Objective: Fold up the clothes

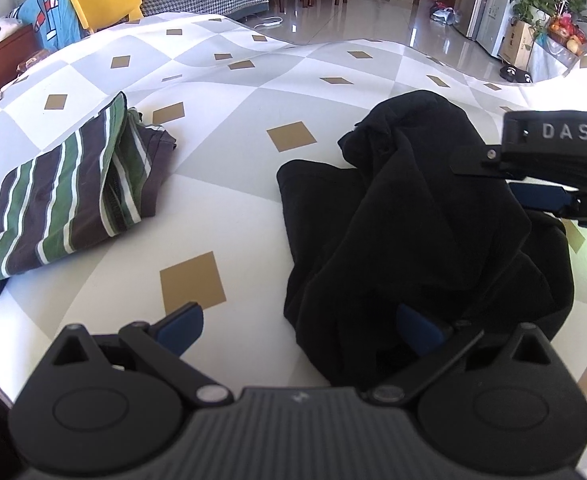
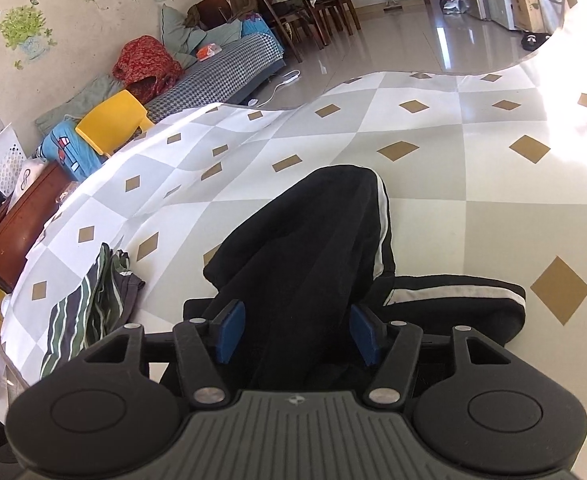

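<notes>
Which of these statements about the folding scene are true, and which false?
1. A striped garment lies folded on the cloth. True.
2. The black garment has a red side stripe. False: its stripe is white.
3. The left tongs are shut. False: they stand wide open.
4. The yellow chair stands beyond the cloth. True.
5. The black garment hangs in mid-air. False: it lies on the cloth, partly between the right tongs.
</notes>
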Demonstrator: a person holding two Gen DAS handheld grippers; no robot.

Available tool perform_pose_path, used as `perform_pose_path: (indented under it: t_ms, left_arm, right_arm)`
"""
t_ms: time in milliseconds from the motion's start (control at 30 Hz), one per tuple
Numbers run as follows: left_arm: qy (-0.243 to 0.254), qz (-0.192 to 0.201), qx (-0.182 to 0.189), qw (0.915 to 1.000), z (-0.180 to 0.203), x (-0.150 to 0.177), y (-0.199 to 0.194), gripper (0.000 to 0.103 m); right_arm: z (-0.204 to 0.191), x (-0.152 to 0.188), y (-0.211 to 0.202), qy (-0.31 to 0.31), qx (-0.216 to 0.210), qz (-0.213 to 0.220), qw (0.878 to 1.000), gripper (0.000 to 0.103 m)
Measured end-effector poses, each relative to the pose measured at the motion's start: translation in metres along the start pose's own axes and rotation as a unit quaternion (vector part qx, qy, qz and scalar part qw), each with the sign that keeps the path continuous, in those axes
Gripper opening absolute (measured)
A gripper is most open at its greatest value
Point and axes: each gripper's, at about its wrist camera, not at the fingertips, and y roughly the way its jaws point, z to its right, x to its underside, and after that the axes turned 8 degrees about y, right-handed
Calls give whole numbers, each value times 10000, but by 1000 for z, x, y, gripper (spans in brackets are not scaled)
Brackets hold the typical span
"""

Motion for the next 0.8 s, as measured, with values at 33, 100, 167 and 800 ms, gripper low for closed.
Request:
perform_pose_path:
  t_ms: [33,100,167,800]
  left_arm:
    - [12,-32,-10,10000,0,1,2,103]
    - [12,-99,-10,9999,0,2,6,103]
    - [9,-183,-23,9998,0,3,11,103]
    - [-173,-339,-103,9992,-2,4,23,103]
  right_arm:
    - [-2,-1,5,-72,35,-34,10000,59]
    - [-5,-1,16,-197,93,-107,9997,60]
    - [-6,1,26,-245,91,-197,9995,61]
    - [-15,16,25,-570,-300,41,9979,14]
